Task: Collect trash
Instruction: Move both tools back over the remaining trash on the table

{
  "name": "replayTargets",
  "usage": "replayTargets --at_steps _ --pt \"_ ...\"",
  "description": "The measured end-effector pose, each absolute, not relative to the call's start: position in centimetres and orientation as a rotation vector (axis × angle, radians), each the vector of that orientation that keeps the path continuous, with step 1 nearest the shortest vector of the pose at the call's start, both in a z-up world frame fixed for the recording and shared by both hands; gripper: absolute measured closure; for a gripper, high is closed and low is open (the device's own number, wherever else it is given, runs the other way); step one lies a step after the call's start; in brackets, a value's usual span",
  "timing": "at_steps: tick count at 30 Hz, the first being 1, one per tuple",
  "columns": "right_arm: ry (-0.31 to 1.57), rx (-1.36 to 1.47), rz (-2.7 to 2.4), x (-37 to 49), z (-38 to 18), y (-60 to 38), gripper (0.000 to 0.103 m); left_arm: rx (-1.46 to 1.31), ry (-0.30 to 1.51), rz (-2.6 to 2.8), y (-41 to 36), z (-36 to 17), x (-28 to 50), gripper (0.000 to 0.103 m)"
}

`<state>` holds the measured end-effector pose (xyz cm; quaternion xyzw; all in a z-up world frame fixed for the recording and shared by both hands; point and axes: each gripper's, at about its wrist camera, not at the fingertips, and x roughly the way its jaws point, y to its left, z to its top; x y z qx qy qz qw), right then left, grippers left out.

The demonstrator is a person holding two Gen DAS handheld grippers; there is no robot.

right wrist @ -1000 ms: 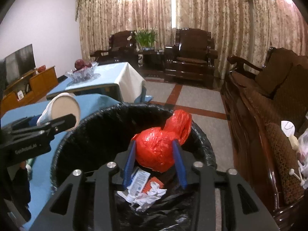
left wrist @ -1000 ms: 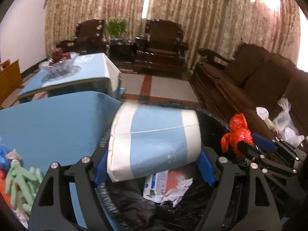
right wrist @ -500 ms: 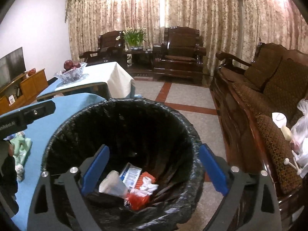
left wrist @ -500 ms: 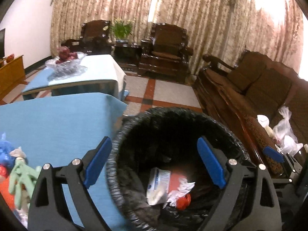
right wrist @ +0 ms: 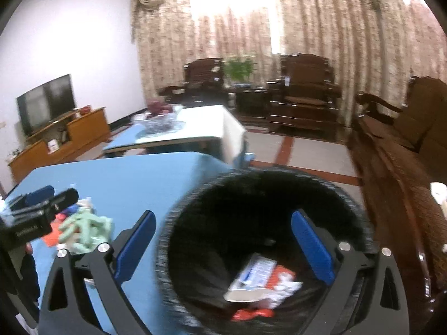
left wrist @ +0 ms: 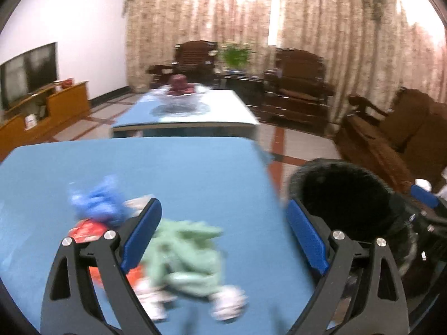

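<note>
A blurred trash pile lies on the blue table (left wrist: 195, 173): a pale green crumpled piece (left wrist: 187, 254), a blue crumpled piece (left wrist: 97, 203), a red wrapper (left wrist: 83, 230) and white scraps (left wrist: 226, 304). My left gripper (left wrist: 223, 234) hangs open just above the pile, the green piece between its fingers, nothing held. The black-lined bin (left wrist: 343, 195) stands off the table's right edge. My right gripper (right wrist: 223, 247) is open over the bin (right wrist: 178, 215), empty. Inside lie a white-and-blue packet (right wrist: 251, 276) and a red bag (right wrist: 251, 312). The left gripper (right wrist: 42, 209) shows at the left, over the pile (right wrist: 83, 229).
A second table (left wrist: 212, 120) with a glass fruit bowl (left wrist: 178, 89) stands beyond. A brown sofa (right wrist: 405, 153) runs along the right, close to the bin. Armchairs (right wrist: 304, 97) and a plant line the curtains. A TV cabinet (right wrist: 56, 136) sits at the left wall.
Both grippers opened. The left let a white-and-blue roll fall into the bin, the right a red bag. The left then swung left over the table's trash pile.
</note>
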<state>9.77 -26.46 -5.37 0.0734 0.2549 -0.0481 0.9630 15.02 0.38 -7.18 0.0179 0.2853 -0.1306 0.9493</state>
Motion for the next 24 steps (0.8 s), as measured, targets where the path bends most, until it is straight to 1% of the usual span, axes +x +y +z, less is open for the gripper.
replayTargets --at_steps 5,13,18,20,24 --pt "0.524 0.117 0.001 11.3 -5.6 -21.3 0.007 0.043 0.584 -0.154 5.8 -7.3 14.3 0.014" --pt "0.551 0.067 0.121 12.5 -7.1 -14.7 0.008 0.022 0.617 -0.054 11.2 -8.5 12.8 0.014" --pt "0.600 0.013 0.180 12.9 -9.4 -11.4 0.017 0.005 0.643 -0.024 13.2 -9.9 12.5 0.014" --pt "0.623 -0.004 0.196 13.1 -10.5 -10.6 0.022 0.001 0.651 -0.014 13.7 -10.4 12.5 0.014" --pt "0.676 -0.013 0.205 13.8 -12.7 -9.7 0.029 -0.008 0.666 -0.007 14.4 -11.5 12.4 0.014"
